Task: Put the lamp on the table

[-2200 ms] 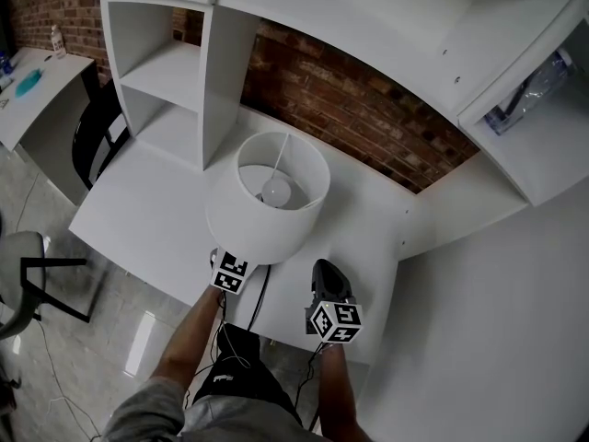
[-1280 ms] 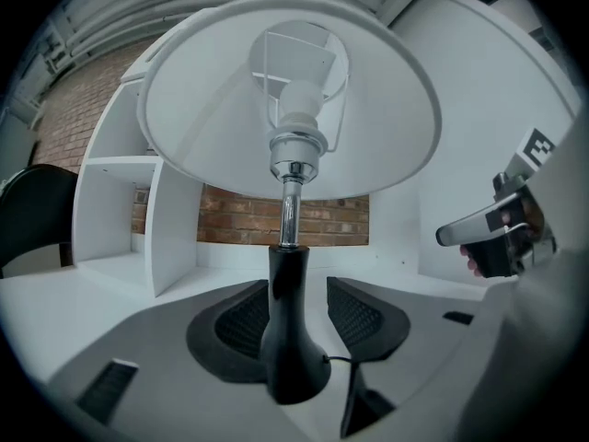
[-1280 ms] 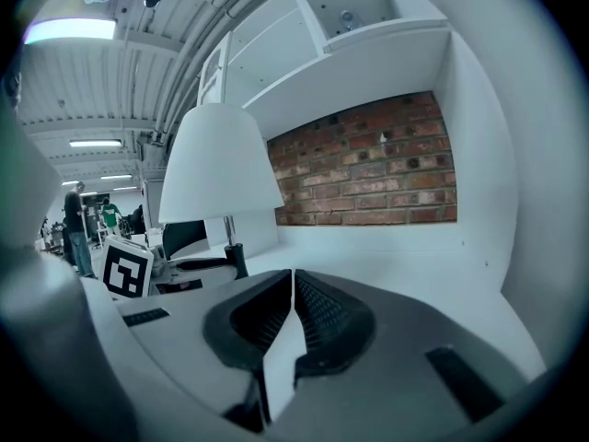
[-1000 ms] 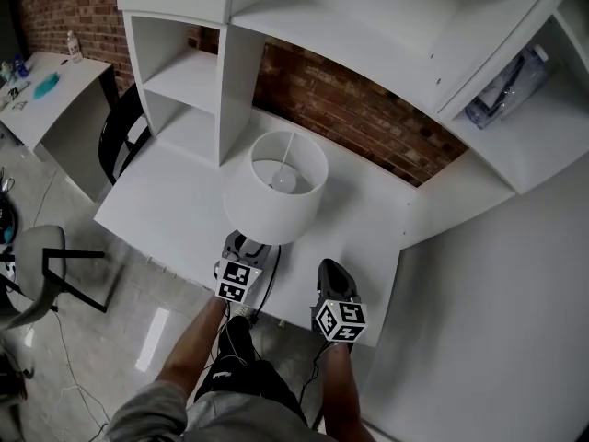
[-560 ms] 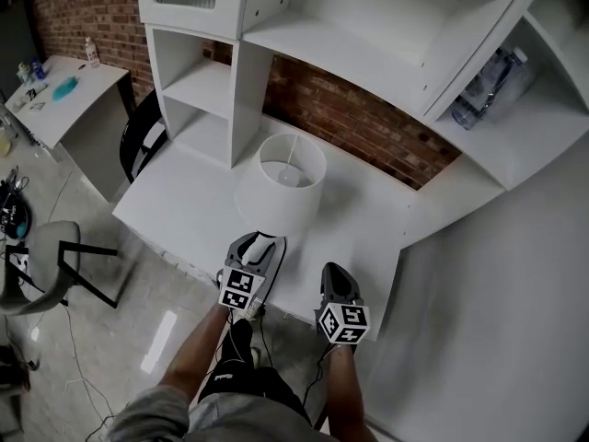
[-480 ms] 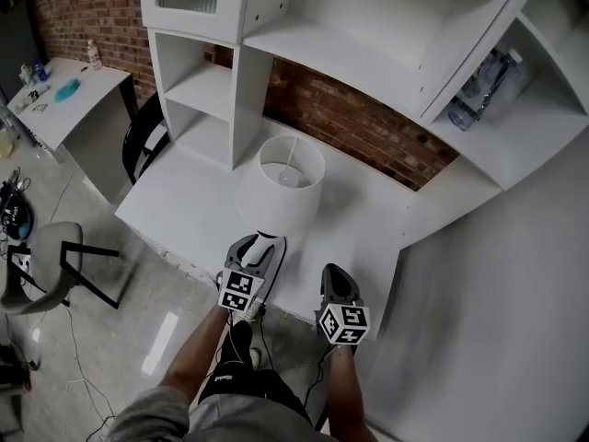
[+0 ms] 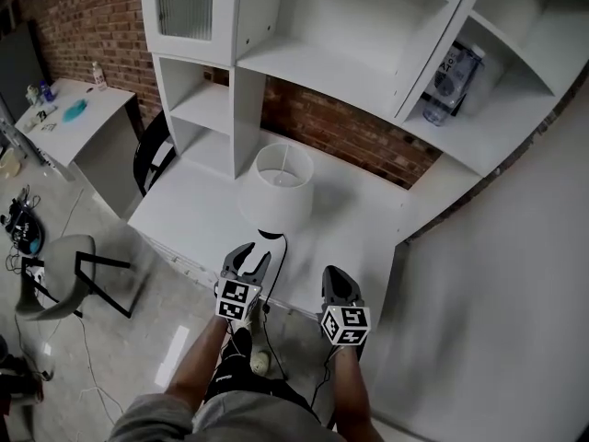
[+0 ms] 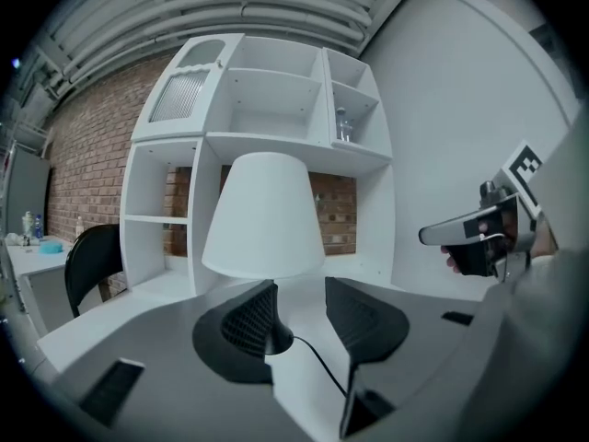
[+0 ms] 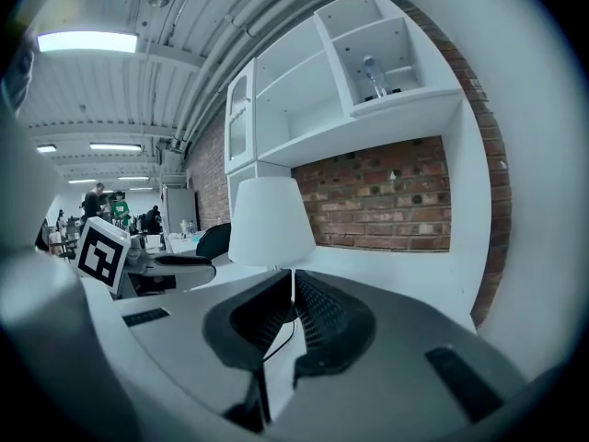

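Observation:
The lamp (image 7: 276,190), with a white shade and a small dark base, stands upright on the white table (image 7: 189,212). Its black cord (image 7: 276,250) runs back over the front edge. My left gripper (image 7: 251,258) hovers at that edge just short of the base. Its jaws stand wide and are closing, with nothing pressed between them. In the left gripper view the lamp (image 8: 262,212) stands beyond the left gripper (image 8: 299,300), its base (image 8: 277,343) apart from the pads. My right gripper (image 7: 334,280) hangs shut to the right, holding nothing. The lamp (image 9: 270,221) also shows past it.
A white shelf unit (image 7: 304,35) rises behind the table against a brick wall, with a clear bottle (image 7: 446,76) on its right shelf. A black chair (image 7: 150,150) and a second desk (image 7: 74,118) stand left. A grey chair (image 7: 55,274) sits on the floor.
My left gripper has drawn back from the lamp's base to the table's front edge. The lamp stays standing on the table. The head view has pulled back and up.

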{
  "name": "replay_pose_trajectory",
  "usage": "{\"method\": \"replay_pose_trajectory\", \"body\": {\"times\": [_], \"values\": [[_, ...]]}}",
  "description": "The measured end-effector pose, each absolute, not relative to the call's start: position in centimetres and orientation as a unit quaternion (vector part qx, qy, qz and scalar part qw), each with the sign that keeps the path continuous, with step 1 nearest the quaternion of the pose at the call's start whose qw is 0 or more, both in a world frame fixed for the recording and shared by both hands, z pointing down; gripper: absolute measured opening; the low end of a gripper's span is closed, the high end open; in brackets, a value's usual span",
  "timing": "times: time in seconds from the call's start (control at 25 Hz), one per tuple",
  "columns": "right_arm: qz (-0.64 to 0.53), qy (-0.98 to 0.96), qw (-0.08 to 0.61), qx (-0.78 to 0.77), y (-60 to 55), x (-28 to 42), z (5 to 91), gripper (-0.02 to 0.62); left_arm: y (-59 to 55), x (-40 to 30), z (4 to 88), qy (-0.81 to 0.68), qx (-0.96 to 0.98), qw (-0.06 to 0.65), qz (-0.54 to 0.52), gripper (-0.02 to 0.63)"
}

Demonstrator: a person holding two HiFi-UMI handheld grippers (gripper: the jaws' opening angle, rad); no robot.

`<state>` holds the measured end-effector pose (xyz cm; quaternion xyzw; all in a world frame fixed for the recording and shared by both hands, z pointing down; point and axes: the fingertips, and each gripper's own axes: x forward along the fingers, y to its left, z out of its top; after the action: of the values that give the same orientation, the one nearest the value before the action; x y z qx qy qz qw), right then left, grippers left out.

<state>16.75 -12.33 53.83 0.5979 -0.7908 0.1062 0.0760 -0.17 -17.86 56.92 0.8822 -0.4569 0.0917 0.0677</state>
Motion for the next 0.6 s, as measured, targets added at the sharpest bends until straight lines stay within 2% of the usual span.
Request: {"method": "replay_pose_trajectory", "body": {"times": [0.6], "values": [[0.085, -0.798, 0.047, 0.595, -8.3, 14.6, 51.4, 0.026, -11.4, -1.7, 50.9, -0.456, 0.886, 0.045, 0.078, 0.103]]}}
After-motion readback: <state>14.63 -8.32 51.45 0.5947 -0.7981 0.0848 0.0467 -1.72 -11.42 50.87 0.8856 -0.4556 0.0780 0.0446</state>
